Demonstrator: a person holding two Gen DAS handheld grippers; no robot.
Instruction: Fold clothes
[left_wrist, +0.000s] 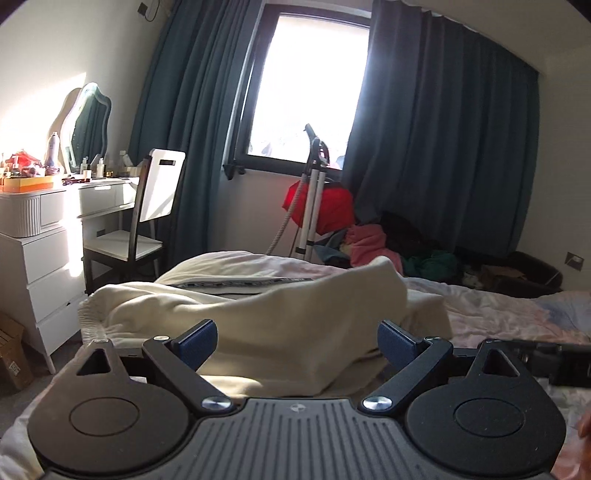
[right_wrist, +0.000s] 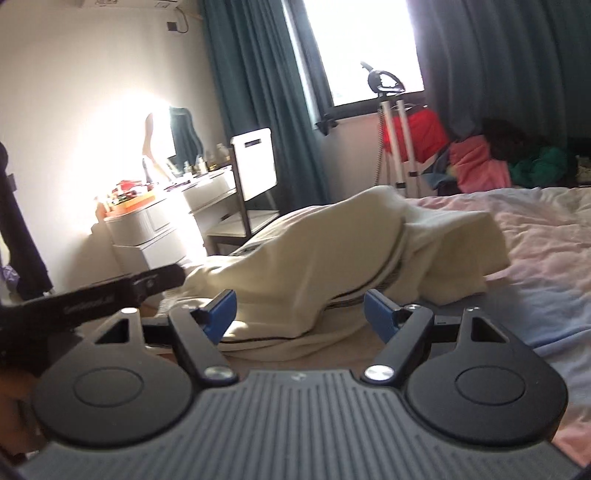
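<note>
A cream garment (left_wrist: 258, 317) with a dark-striped trim lies bunched and humped on the bed (left_wrist: 517, 314). My left gripper (left_wrist: 297, 341) stands open just in front of it, blue pads wide apart, nothing pressed between them. In the right wrist view the same cream garment (right_wrist: 332, 254) rises in a loose mound, its ribbed hem low at the front. My right gripper (right_wrist: 299, 314) is open too, short of the cloth. The dark body of the left gripper (right_wrist: 92, 295) reaches in from the left edge of that view.
A pink, rumpled bedsheet (right_wrist: 535, 251) covers the bed. Behind it stand a white dresser (left_wrist: 48, 236) with a mirror and bottles, a white-backed chair (left_wrist: 147, 214), a garment steamer stand (left_wrist: 314, 192) and a pile of red, pink and green clothes (left_wrist: 369, 236) under teal curtains.
</note>
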